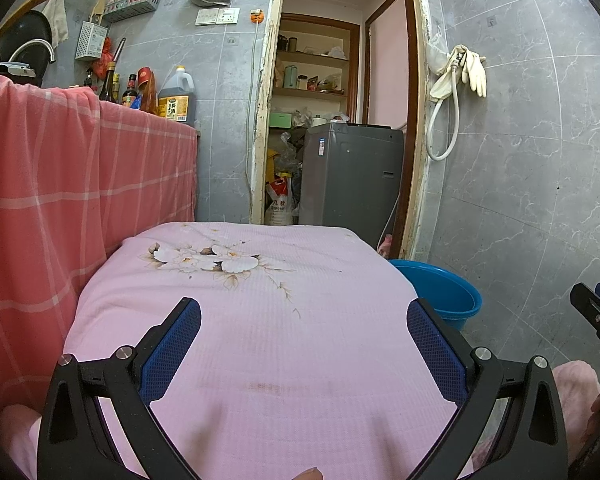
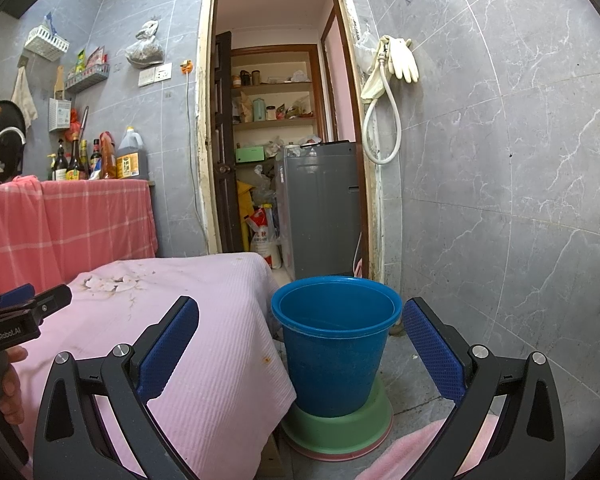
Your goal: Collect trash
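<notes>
My left gripper (image 1: 304,306) is open and holds nothing; it hovers over a table covered with a pink flowered cloth (image 1: 260,344). The cloth carries faint brown stains and a few tiny specks, with no larger piece of trash in sight. My right gripper (image 2: 300,303) is open and empty too. It points at a blue bucket (image 2: 334,356) standing on the floor just right of the table, on a green basin (image 2: 340,428). The bucket's inside looks empty from here. The same bucket (image 1: 444,292) shows past the table's right corner in the left wrist view.
A counter draped in a red checked cloth (image 1: 60,184) stands to the left, with bottles (image 1: 176,98) on top. An open doorway ahead leads to a grey washing machine (image 1: 352,176) and shelves. Grey tiled wall (image 2: 500,200) closes the right side; rubber gloves (image 2: 400,60) hang there.
</notes>
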